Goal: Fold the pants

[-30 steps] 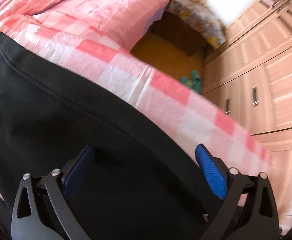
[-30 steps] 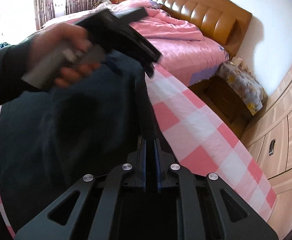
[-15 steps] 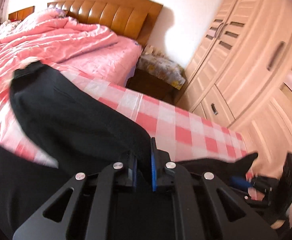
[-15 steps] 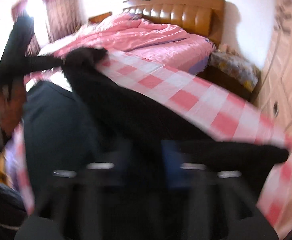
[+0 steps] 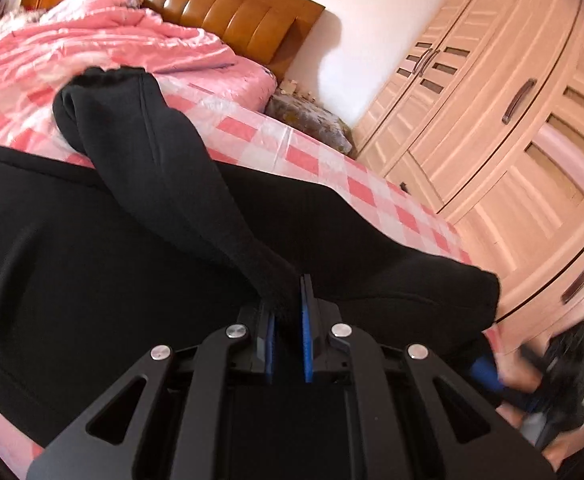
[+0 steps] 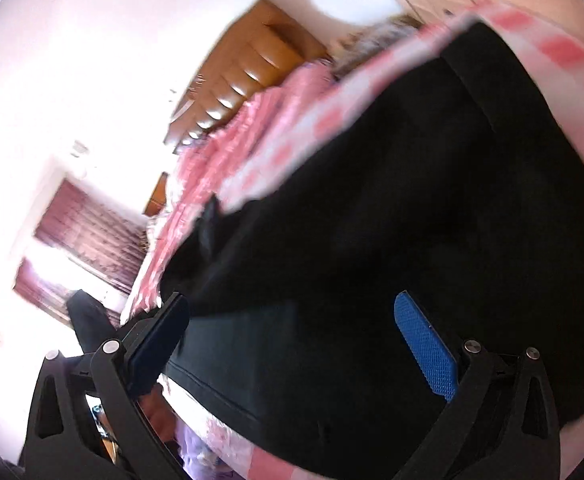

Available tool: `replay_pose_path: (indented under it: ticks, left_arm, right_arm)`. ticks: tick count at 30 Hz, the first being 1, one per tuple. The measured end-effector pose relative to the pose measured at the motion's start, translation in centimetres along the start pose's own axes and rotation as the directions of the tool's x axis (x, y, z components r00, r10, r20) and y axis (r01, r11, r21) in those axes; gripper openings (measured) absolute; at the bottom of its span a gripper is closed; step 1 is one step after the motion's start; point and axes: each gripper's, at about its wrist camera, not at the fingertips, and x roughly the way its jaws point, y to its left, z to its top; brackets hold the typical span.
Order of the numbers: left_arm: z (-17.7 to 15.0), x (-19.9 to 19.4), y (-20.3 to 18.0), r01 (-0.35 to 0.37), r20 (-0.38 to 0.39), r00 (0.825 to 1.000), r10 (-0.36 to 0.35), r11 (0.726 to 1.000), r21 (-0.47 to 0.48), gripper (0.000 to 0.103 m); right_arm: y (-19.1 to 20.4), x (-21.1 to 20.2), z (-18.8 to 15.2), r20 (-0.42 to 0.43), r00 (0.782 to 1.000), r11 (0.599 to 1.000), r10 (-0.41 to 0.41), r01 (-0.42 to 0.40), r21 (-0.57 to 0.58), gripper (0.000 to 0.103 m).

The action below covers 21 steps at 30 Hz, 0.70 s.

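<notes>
Black pants (image 5: 92,248) lie spread over the pink checked sheet (image 5: 303,156) on the bed. My left gripper (image 5: 288,304) is shut on a pant leg (image 5: 160,160), which rises from the jaws and trails away up-left to its open cuff. The right gripper (image 5: 523,376) shows blurred at the lower right of the left wrist view, beside the pants' edge. In the tilted right wrist view, my right gripper (image 6: 292,320) stands wide open over the pants (image 6: 411,208), blue pad (image 6: 425,344) bare, with nothing pinched between the fingers.
A pink quilt (image 5: 92,48) and a brown padded headboard (image 5: 220,12) are at the far end of the bed. A covered nightstand (image 5: 311,120) and a tall light wood wardrobe (image 5: 511,120) stand along the right. Curtains (image 6: 80,240) show far left.
My left gripper went from open over the pants to shut on the pant leg and swung it across. My right gripper let go of the fabric, opened wide and rolled sideways.
</notes>
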Motion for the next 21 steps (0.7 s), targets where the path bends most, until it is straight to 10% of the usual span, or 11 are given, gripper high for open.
replay_pose_path:
  ticks: [9, 13, 21]
  left_arm:
    - [4.3, -2.8, 0.2, 0.201, 0.003, 0.979, -0.202, 0.973, -0.112, 0.010]
    - [3.6, -3.1, -0.5, 0.169, -0.017, 0.985, -0.170, 0.983, -0.069, 0.010]
    - [0.0, -5.4, -2.8, 0.018, -0.012, 1.000, -0.016, 0.983, 0.181, 0.010]
  right_arm:
    - [-0.6, 2.3, 3.7, 0.117, 0.982, 0.983, -0.148, 0.133, 0.126, 0.085]
    - [-1.4, 1.2, 4.8, 0.207, 0.961, 0.970, -0.185, 0.144, 0.198, 0.033]
    - [3.0, -7.4, 2.3, 0.309, 0.929, 0.968, -0.201, 0.236, -0.081, 0.016]
